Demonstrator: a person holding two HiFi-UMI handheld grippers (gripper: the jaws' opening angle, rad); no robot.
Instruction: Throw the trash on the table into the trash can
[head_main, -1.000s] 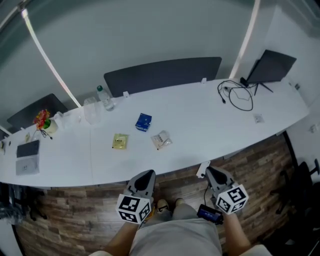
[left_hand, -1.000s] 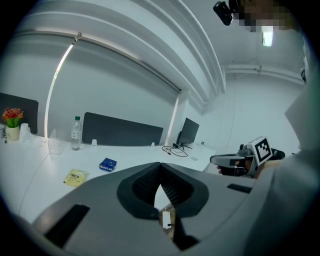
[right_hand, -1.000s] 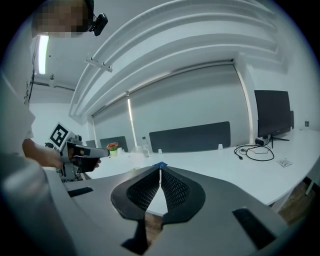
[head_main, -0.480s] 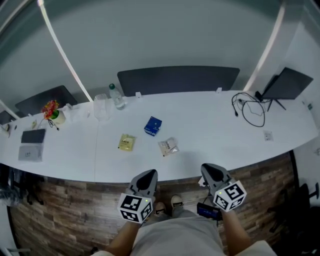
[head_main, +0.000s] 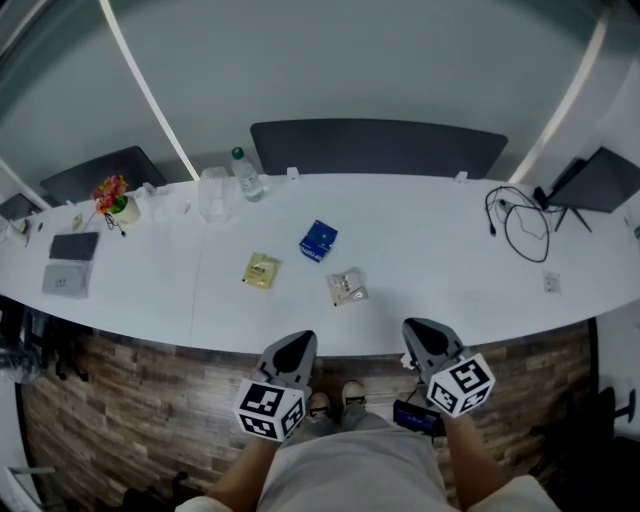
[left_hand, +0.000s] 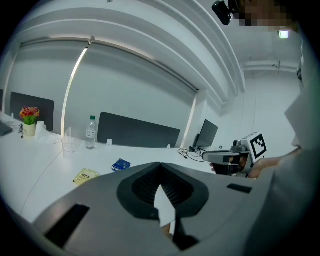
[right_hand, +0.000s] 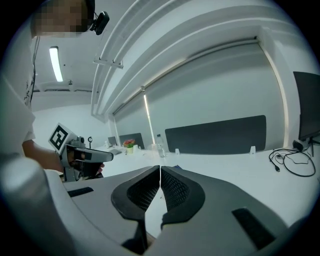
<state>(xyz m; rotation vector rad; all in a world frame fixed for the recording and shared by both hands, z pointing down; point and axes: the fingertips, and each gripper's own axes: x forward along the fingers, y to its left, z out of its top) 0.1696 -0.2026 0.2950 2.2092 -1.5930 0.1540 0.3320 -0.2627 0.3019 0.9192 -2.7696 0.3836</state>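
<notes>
While we are standing at the near edge of the desk (head_main: 450, 295), we are holding the left gripper (head_main: 296, 342) and the right gripper (head_main: 416, 327) just short of it, each with its jaws pressed together and nothing between them. Close to that edge a crumpled clear wrapper (head_main: 347, 287) is lying, a yellow packet (head_main: 260, 271) beside it toward the desk's left end, and a blue packet (head_main: 318, 240) farther in. Near the far edge a water bottle (head_main: 246, 175) and a clear cup (head_main: 214, 192) are standing together.

free: table (head_main: 450, 285) front-right stretch | obstacles: bottle (head_main: 246, 175), cup (head_main: 214, 192) back left; cable (head_main: 520, 225) back right
</notes>
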